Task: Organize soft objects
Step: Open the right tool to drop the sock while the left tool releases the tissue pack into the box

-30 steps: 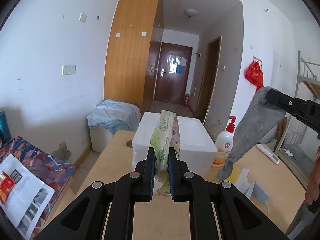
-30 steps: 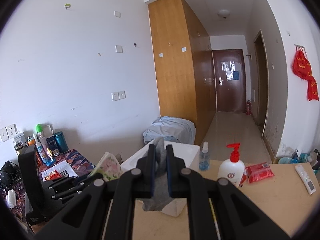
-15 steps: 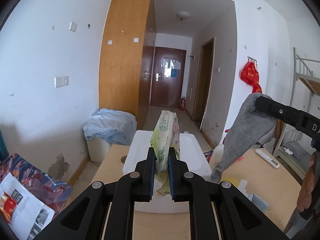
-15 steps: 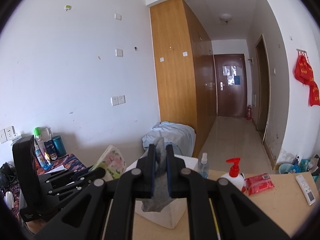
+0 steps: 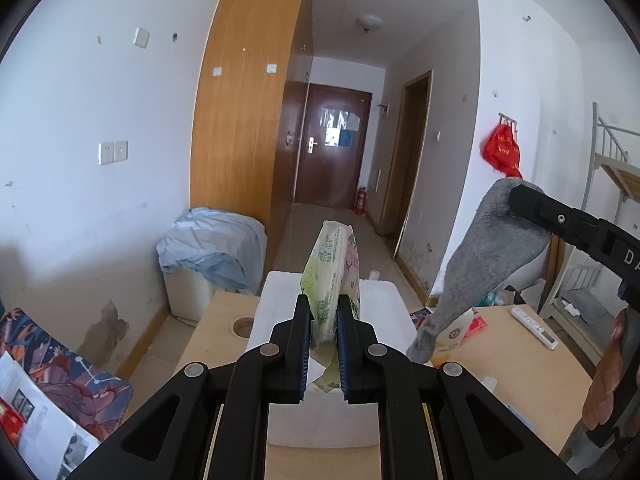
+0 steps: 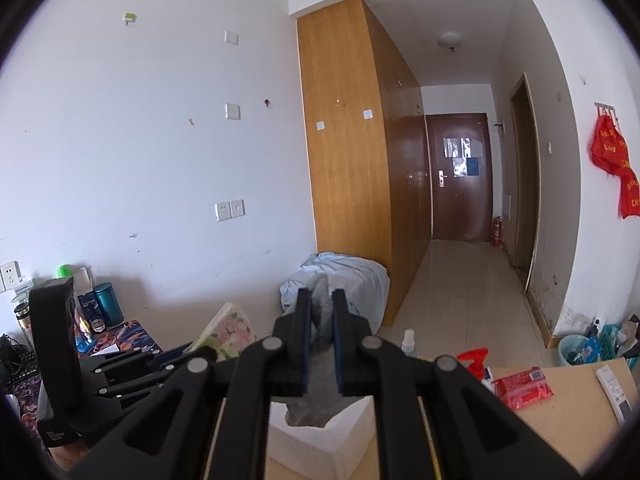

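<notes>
Left wrist view
My left gripper [image 5: 324,322]: jaws clamped on the lower part of a soft green-and-white tissue pack printed with pink flowers [image 5: 332,276], which stands upright above them.
Below the pack: an open white foam box [image 5: 384,300] sits on the pale wooden tabletop [image 5: 532,376]; the pack hangs over it.
To the right: my right gripper [image 5: 516,200] carries a limp grey sock [image 5: 476,272] that drapes down over the box's right edge; a hand [image 5: 608,384] grips the handle at the frame's edge.
Also on the tabletop: a white remote control [image 5: 534,326], well clear of the box.

Right wrist view
My right gripper [image 6: 321,312]: jaws pinched tight on the grey sock [image 6: 320,396], whose tail dangles above a corner of the white foam box [image 6: 320,444].
To the left: my left gripper [image 6: 192,354] with the tissue pack [image 6: 230,330].
On the tabletop [image 6: 568,428]: a red packet [image 6: 524,386].

Doing the step well
Judgement: both soft things look bound for the box. I should bring each fully above the opening and lower it before letting go. The sock's loose tail could catch the rim, so it should go down first.
</notes>
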Available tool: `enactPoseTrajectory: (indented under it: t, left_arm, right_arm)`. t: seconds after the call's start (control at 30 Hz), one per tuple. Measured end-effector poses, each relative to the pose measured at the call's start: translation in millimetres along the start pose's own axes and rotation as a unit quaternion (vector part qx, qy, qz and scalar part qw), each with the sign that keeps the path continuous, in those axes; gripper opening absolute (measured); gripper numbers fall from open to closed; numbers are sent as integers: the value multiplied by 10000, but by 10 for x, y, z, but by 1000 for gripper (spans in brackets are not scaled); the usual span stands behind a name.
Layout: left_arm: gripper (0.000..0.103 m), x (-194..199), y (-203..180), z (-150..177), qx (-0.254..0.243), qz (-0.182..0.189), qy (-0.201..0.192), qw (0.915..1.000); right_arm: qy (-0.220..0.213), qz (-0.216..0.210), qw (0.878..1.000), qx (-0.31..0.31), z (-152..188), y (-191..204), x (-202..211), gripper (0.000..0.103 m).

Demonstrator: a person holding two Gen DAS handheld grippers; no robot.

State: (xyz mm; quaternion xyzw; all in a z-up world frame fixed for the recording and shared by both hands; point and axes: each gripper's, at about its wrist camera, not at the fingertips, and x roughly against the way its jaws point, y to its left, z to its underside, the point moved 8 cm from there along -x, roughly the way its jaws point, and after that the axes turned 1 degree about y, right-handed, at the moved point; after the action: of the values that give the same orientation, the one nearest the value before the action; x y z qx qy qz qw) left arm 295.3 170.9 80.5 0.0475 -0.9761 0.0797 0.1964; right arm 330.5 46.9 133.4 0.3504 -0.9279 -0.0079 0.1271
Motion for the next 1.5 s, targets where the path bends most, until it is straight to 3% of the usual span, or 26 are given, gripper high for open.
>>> enactPoseTrajectory:
  t: [0.37, 0.73, 0.8, 0.93, 0.97, 1.1, 1.43, 1.5]
  left_arm:
    - [13, -446, 86, -43, -15, -11, 274, 9996]
    - [13, -750, 99, 114, -87, -59, 604, 9981]
    - [13, -770, 110, 131, -94, -77, 639, 9979]
    - [13, -785, 102, 133, -122, -67, 648, 9978]
    - [13, -790, 98, 136, -144, -66, 659, 9977]
    - [13, -845, 58, 148, -210, -2, 764, 9969]
    - [14, -1026, 19, 139, -230, 85, 1126, 9933]
    - [25, -1056, 22, 134, -218, 123, 1169, 9928]
  right_arm:
    - [227, -83, 9997, -28, 76, -55, -447, 12]
    - [1207, -83, 9926, -144, 457, -134, -949, 14]
    - [1308, -58, 9913, -128, 474, -123, -979, 23]
    - [1186, -13, 9929, -114, 415, -113, -892, 72]
    - [1093, 13, 9939, -116, 379, -118, -870, 76]
    - [875, 27, 9961, -75, 272, -109, -756, 77]
    - [851, -57, 9964, -36, 222, -78, -724, 77]
    - [828, -42, 9965, -48, 217, -95, -714, 77]
